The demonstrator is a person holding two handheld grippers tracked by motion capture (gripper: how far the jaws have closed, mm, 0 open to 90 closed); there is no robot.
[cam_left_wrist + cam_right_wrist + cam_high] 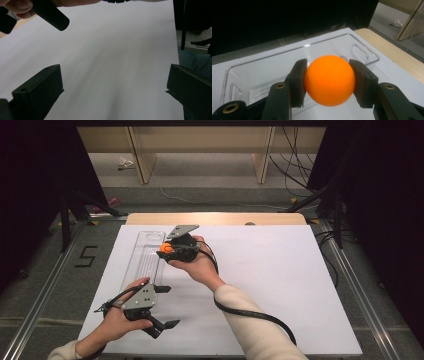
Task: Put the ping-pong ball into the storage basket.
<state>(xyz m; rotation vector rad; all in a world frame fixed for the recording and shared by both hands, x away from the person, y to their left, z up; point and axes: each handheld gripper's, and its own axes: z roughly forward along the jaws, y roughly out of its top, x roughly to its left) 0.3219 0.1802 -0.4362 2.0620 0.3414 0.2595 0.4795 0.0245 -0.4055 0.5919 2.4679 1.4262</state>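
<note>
1. My right hand-held gripper point(329, 82) pinches the orange ball point(329, 80) tight, one pad on each side.
2. The ball sits right over the clear tray point(142, 257), near its far end.
3. The tray is long. It runs from near to far on the left part of the white surface point(270, 285).
4. So I think the ball only needs to go down to land in the tray.
5. My left hand-held gripper point(165, 306) is spread wide and holds nothing. It rests by the tray's near end.
</note>
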